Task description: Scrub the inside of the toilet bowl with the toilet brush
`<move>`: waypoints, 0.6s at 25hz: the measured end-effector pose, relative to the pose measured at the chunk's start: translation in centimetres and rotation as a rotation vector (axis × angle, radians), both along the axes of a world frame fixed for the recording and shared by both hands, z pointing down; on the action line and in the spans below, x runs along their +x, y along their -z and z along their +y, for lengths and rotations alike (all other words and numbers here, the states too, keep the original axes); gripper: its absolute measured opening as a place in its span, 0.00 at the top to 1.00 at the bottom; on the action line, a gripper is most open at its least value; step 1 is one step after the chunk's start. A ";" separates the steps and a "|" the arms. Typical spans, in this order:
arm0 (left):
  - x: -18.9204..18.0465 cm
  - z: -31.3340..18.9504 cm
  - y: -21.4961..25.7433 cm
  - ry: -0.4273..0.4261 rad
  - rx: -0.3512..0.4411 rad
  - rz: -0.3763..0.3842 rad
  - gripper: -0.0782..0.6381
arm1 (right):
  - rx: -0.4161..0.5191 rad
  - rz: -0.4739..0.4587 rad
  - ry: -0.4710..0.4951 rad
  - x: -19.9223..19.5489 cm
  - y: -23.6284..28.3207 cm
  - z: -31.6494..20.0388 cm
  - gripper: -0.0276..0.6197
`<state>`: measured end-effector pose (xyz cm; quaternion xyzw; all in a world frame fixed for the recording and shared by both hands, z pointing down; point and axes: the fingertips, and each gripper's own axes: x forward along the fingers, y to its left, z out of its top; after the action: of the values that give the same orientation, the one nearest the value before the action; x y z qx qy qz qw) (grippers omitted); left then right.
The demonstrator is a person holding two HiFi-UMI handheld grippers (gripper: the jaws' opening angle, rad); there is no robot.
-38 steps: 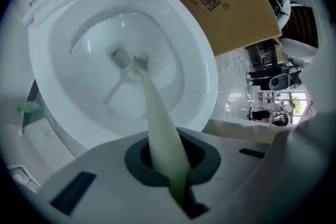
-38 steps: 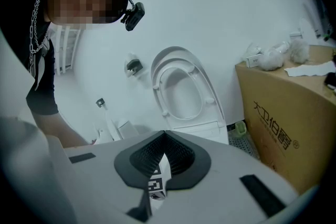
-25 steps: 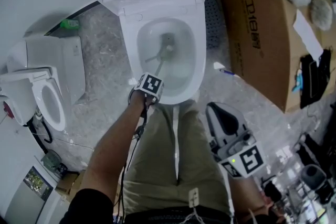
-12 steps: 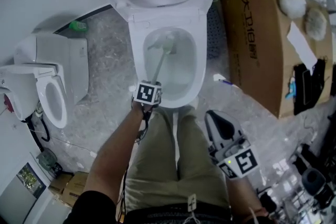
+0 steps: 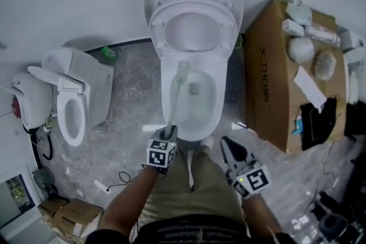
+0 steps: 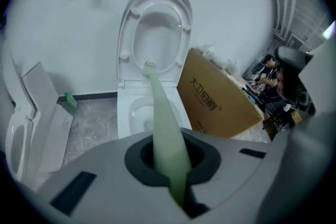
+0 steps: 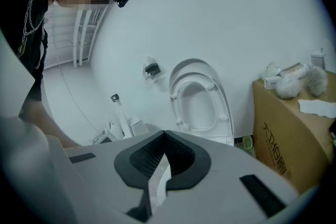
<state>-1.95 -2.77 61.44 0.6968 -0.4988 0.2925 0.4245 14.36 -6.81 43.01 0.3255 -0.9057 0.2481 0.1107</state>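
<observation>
The white toilet (image 5: 191,101) stands in the middle with its lid and seat (image 5: 194,26) raised. My left gripper (image 5: 170,134) is shut on the pale green handle of the toilet brush (image 5: 175,101), near the bowl's front rim. The handle slants up and away, and the brush head (image 5: 183,69) is at the bowl's back rim. In the left gripper view the handle (image 6: 164,128) runs out between the jaws, and the brush head (image 6: 149,66) shows against the raised seat. My right gripper (image 5: 226,143) hangs to the right of the bowl's front, shut and holding nothing (image 7: 163,161).
A smaller white toilet (image 5: 71,108) stands at the left, with a green bottle (image 5: 107,53) by the wall. A large cardboard box (image 5: 274,83) with several loose items on top stands close on the right. Cables lie on the floor at the lower left.
The brush head has risen from deep in the bowl to its back rim. My left gripper has drawn back toward me. The head view has pulled back, and the right gripper has barely moved.
</observation>
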 end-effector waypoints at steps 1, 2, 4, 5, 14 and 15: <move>0.2 -0.2 2.1 0.016 0.049 0.010 0.89 | 0.021 0.012 0.013 0.0 0.7 -0.4 0.95; 0.3 -0.3 4.0 0.029 0.091 0.016 0.89 | 0.038 0.025 0.023 -0.1 1.3 -0.8 0.95; 0.3 -0.7 7.2 0.047 0.158 0.018 0.89 | 0.061 0.053 0.033 0.1 2.1 -1.5 0.95; 0.3 -1.0 8.8 0.055 0.188 0.020 0.89 | 0.070 0.067 0.035 0.3 2.5 -1.8 0.95; -0.6 -3.1 23.1 0.099 0.498 -0.030 0.89 | 0.181 0.088 0.060 0.2 10.4 -2.6 0.95; -0.8 -3.3 24.8 0.107 0.530 -0.039 0.89 | 0.194 0.095 0.068 0.2 11.1 -2.5 0.95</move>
<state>-2.75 -6.06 36.68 0.7504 -0.6021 0.1423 0.2324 14.54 -9.35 31.91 0.3152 -0.9297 0.1398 0.1297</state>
